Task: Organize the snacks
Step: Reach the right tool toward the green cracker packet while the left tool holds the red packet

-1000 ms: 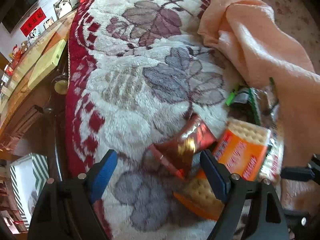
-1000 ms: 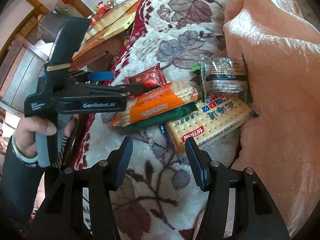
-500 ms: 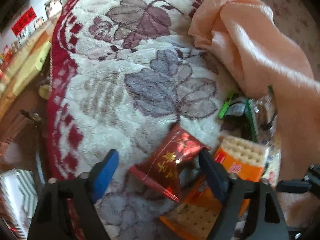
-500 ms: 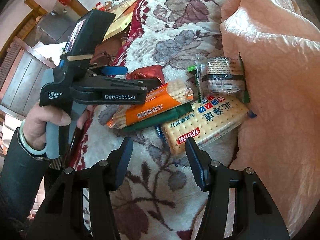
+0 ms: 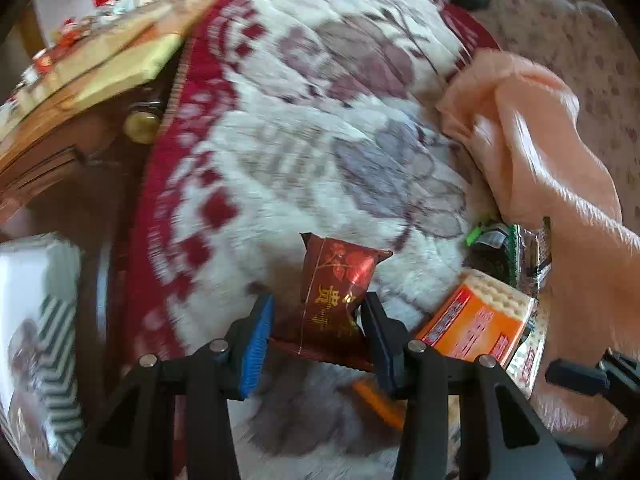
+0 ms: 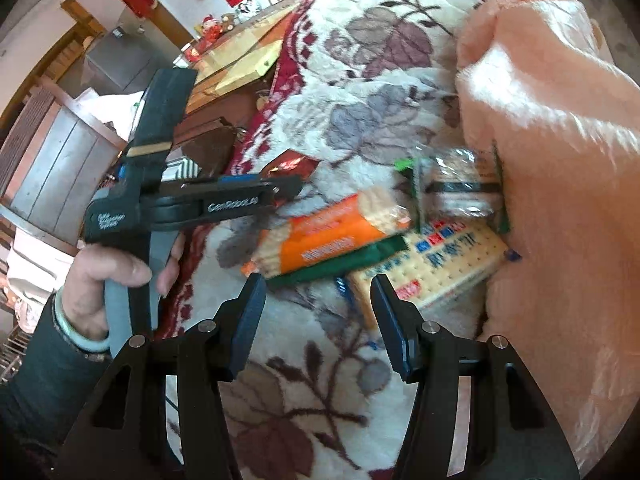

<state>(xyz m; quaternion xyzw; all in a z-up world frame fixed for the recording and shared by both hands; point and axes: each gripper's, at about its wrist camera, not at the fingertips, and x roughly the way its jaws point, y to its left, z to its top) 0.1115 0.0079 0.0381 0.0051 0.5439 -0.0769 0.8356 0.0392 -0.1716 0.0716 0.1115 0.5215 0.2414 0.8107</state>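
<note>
The left gripper [image 5: 316, 316] points steeply down at the flowered blanket [image 5: 304, 152], held by a hand [image 6: 116, 280] in a dark sleeve, and its jaws have just been closing on the dark red snack packet [image 5: 336, 300], which stands between the pads; the right pad touches it, but I cannot tell if the blue left pad presses it. The right gripper [image 6: 318, 312] hovers with jaws apart and empty above the orange cracker pack [image 6: 332, 236] and the beige cracker pack [image 6: 436, 268]. A peach cloth [image 6: 560, 160] hides the pile's far edge, and the clear packet [image 6: 460, 188] is blurred.
</note>
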